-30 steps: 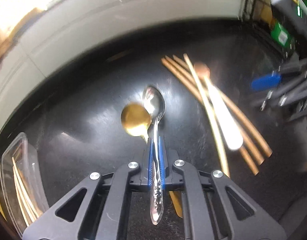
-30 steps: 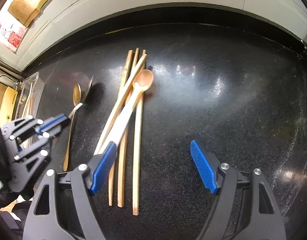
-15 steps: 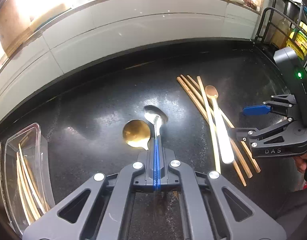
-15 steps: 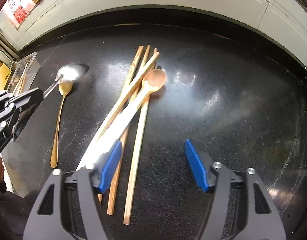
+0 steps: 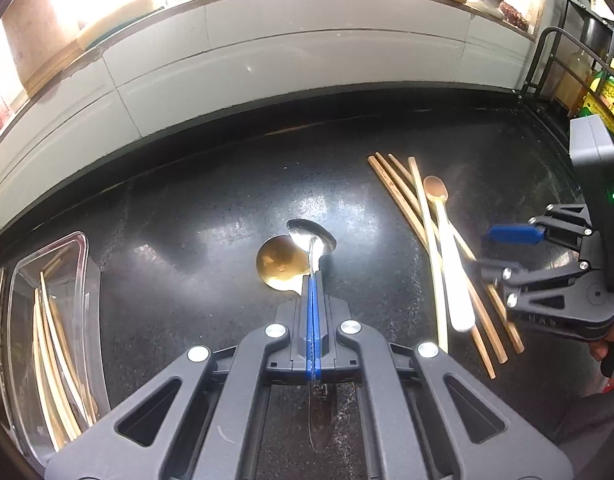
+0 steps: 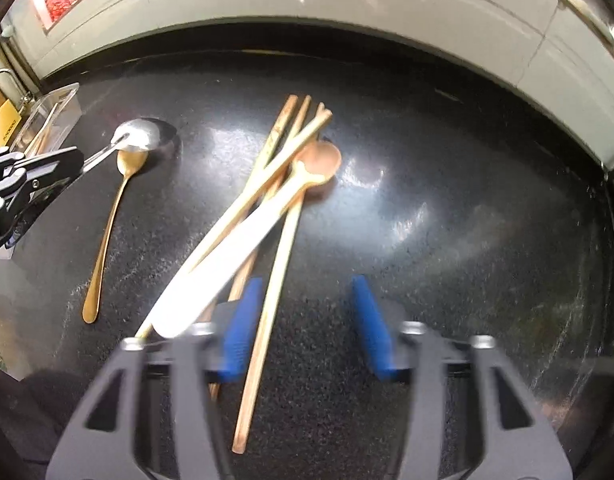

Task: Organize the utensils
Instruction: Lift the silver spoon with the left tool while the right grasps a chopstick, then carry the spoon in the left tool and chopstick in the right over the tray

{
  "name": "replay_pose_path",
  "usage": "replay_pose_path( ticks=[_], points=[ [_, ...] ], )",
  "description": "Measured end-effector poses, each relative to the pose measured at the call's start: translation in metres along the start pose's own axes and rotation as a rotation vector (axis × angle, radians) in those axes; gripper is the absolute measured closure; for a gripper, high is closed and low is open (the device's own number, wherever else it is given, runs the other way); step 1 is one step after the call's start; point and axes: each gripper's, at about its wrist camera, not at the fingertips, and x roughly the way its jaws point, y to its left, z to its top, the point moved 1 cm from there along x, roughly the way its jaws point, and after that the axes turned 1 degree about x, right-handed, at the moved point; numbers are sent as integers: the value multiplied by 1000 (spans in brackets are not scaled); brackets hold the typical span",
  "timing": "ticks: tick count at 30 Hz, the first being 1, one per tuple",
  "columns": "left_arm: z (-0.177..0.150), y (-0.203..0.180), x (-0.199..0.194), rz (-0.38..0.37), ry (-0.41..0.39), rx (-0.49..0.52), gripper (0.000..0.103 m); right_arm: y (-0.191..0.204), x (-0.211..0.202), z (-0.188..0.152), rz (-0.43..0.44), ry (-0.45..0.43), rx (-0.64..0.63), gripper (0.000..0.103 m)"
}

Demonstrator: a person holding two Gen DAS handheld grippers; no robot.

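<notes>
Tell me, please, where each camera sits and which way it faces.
Left wrist: on the left gripper, tilted down at the counter; it is shut on a silver spoon; the right gripper and a hand show at right.
Right wrist: on the right gripper, tilted down over the chopsticks; its jaws, just closing, straddle one chopstick without gripping it; the left gripper shows at left.
Shared: gold spoon, wooden spoon, chopsticks, tray.

Each black hand-held gripper (image 5: 311,332) has ribbed blue pads (image 6: 240,336) and silver screws.

Glossy speckled black stone counter (image 6: 447,208), polished silver metal spoon (image 5: 311,236), brushed gold spoon (image 6: 107,224), matt wooden chopsticks (image 6: 267,320), clear plastic box (image 5: 51,280)
</notes>
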Motion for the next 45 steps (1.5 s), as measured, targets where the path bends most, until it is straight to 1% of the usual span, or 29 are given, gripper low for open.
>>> replay_pose_path(
  ticks=[1, 5, 11, 14, 16, 18, 22, 27, 33, 37, 43, 45],
  points=[
    [0, 0, -1, 2, -3, 0, 103, 0, 0, 1, -1, 5, 3, 95],
    [2, 0, -7, 9, -18, -1, 103, -8, -2, 0, 2, 19, 36, 96],
    [6, -4, -19, 14, -45, 5, 103, -38, -25, -4, -11, -4, 148, 96],
    [7, -7, -27, 15, -66, 11, 103, -51, -44, -9, -27, -37, 199, 96],
    [8, -9, -37, 20, -86, 12, 103, -54, -66, -9, -48, -91, 196, 96],
    [8, -10, -45, 22, -104, 11, 103, -53, -89, -10, -50, -143, 194, 96],
    [5, -13, -67, 34, -145, 6, 103, -54, -116, -13, -48, -205, 212, 96],
    [-5, -17, -95, 47, -188, -8, 103, -51, -135, -24, -28, -222, 226, 96],
    [-23, -11, -122, 60, -208, -48, 103, -33, -153, -30, 12, -237, 226, 96],
    [-35, -1, -137, 79, -213, -69, 103, -9, -162, -27, 41, -243, 202, 96],
    [-53, 34, -160, 123, -220, -122, 103, 39, -168, -11, 97, -255, 143, 96],
    [-59, 51, -168, 142, -226, -142, 103, 59, -168, -4, 118, -258, 117, 96]
  ],
)
